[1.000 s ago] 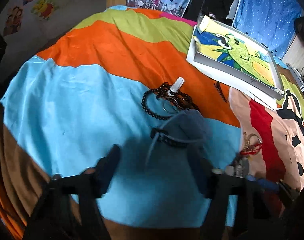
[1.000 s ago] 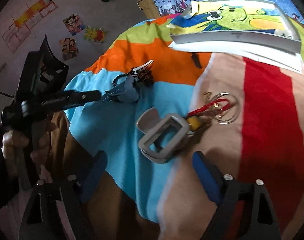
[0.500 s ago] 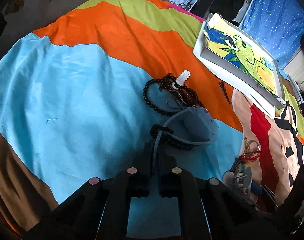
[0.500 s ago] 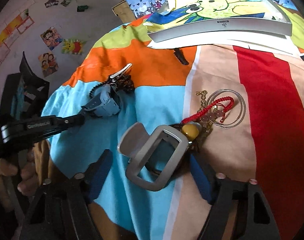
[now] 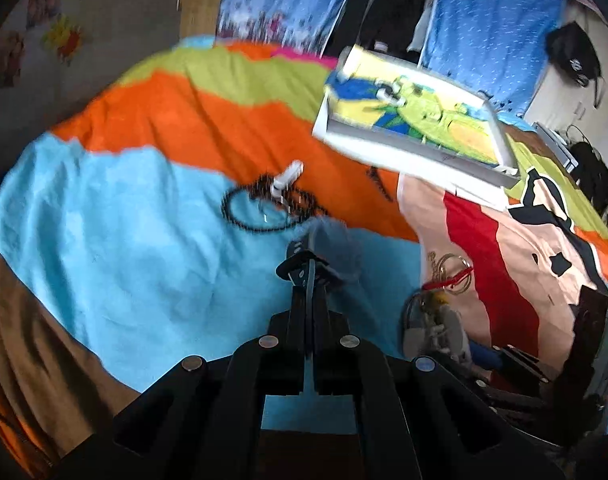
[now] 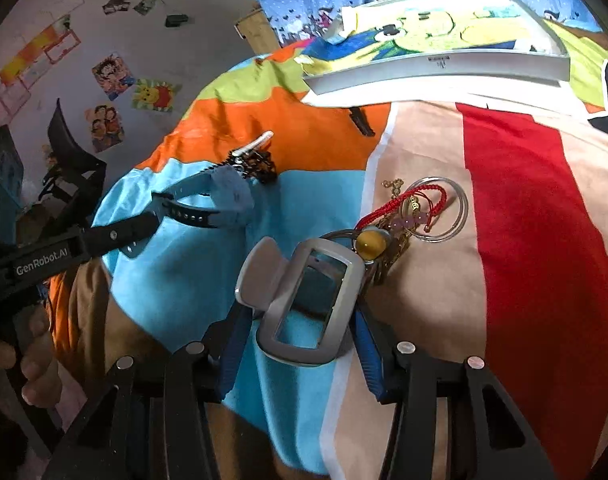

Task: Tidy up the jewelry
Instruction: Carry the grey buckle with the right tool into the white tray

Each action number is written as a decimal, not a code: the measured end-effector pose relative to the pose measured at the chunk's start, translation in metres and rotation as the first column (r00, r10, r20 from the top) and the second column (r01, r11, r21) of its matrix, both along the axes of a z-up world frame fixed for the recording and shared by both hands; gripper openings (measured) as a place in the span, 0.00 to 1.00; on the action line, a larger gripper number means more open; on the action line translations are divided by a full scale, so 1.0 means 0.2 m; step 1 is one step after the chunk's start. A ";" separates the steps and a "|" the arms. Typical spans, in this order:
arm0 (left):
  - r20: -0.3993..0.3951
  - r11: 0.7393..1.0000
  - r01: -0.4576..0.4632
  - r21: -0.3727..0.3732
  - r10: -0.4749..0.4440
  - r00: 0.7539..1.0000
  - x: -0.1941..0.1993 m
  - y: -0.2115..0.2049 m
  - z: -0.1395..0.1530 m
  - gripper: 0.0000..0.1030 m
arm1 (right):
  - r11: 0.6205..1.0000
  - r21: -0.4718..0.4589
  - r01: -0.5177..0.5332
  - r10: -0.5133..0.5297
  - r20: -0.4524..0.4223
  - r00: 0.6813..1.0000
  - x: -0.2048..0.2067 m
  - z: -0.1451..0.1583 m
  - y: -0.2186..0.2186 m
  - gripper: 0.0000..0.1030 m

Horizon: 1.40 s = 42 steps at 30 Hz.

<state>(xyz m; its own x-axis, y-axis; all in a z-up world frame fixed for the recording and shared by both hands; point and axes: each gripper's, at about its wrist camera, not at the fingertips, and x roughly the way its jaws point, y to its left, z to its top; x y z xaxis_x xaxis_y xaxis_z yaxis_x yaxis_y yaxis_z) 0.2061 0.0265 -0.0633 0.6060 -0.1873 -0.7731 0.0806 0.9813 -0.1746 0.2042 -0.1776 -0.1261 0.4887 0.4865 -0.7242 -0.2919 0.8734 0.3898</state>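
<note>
A soft matt cloth bedspread (image 6: pixel 524 200) carries a blue watch (image 6: pixel 227 200) with a rubbery matt strap, a grey hair claw (image 6: pixel 304 304) of smooth satin plastic, a glossy clear bangle (image 6: pixel 460 208), a woven red cord bracelet (image 6: pixel 432 194) and shiny dark beads (image 5: pixel 239 216).

The only wording that reads clearly is "GenRobot.AI", printed in white letters along the black side of the left gripper (image 6: pixel 147 222), seen in the right wrist view out to the left of the right gripper's own fingers. Ahead of those fingers, on the pale front edge of the tray (image 6: pixel 440 65) at the far side of the bed, there is a small dark mark or logo, too small to read. The same edge in the left wrist view is blurred, and nothing there is legible.
</note>
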 end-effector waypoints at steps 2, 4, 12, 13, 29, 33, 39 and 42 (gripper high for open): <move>0.050 1.000 -0.002 0.022 0.001 0.999 -0.03 -0.02 0.03 0.01 | 1.000 -0.010 -0.005 0.005 0.030 1.000 -0.03 0.03 -0.01 0.46; 0.097 1.000 -0.004 0.031 0.001 0.995 -0.04 -0.03 0.06 0.01 | 1.000 -0.011 -0.003 0.004 0.062 0.998 -0.07 0.07 -0.02 0.46; 0.222 0.997 0.038 0.064 -0.052 0.974 -0.10 -0.08 0.13 0.01 | 0.999 0.009 0.030 -0.032 0.175 0.984 -0.11 0.20 -0.09 0.46; 0.221 0.998 0.042 0.056 -0.053 0.974 -0.10 -0.08 0.14 0.01 | 0.999 0.011 0.034 -0.036 0.189 0.981 -0.11 0.22 -0.09 0.46; 0.293 0.997 0.072 -0.026 -0.062 0.954 0.59 -0.33 0.35 0.01 | 0.980 0.029 0.199 -0.191 0.439 0.878 0.58 0.50 -0.44 0.46; 0.290 0.996 0.076 -0.054 -0.057 0.955 0.85 -0.40 0.32 0.01 | 0.976 0.002 0.217 -0.195 0.442 0.876 0.76 0.44 -0.48 0.46; 0.245 0.994 0.100 -0.044 -0.086 0.966 1.16 -0.50 0.17 0.01 | 0.969 -0.068 0.237 -0.190 0.403 0.895 0.94 0.32 -0.55 0.46; 0.201 0.993 0.108 -0.042 -0.098 0.975 1.24 -0.53 0.06 0.01 | 0.966 -0.085 0.242 -0.194 0.376 0.906 0.99 0.26 -0.58 0.46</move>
<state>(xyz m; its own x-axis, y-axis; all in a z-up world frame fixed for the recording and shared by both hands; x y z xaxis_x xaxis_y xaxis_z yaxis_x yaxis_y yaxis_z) 0.4544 -0.0797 -0.0510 0.7214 -0.2939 -0.6271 0.2191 0.9558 -0.1959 0.4024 -0.2931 -0.0735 0.8120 0.2536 -0.5257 -0.1881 0.9663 0.1756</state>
